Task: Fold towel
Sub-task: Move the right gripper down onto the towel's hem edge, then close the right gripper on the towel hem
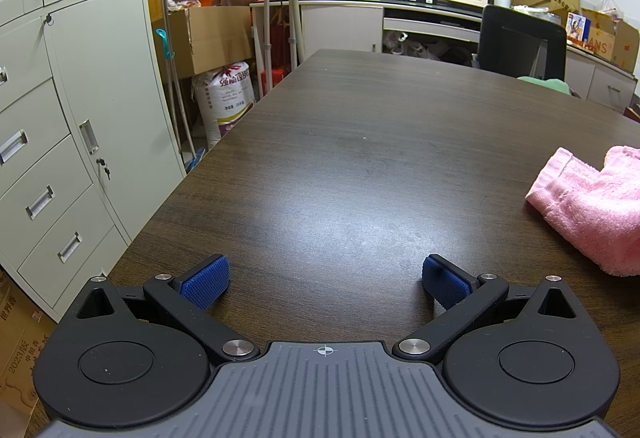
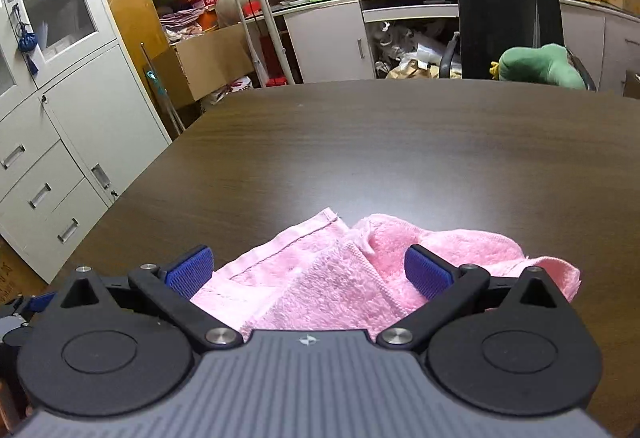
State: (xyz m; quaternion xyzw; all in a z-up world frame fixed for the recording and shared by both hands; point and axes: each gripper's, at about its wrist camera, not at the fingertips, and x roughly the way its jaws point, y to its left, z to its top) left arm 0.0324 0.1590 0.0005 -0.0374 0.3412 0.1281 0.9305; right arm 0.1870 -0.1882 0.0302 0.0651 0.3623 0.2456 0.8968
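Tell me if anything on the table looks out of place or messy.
Only the pink towel: it lies crumpled and bunched on the dark table, layers overlapping unevenly, one hemmed corner sticking out. The open right gripper hovers over it; the open left gripper is over bare table.

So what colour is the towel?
Pink towel; it shows best in the right wrist view.

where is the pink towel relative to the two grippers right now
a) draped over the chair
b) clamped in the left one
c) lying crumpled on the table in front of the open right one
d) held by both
c: the pink towel lies crumpled on the table between the right gripper's open jaws; the left gripper is open over bare wood.
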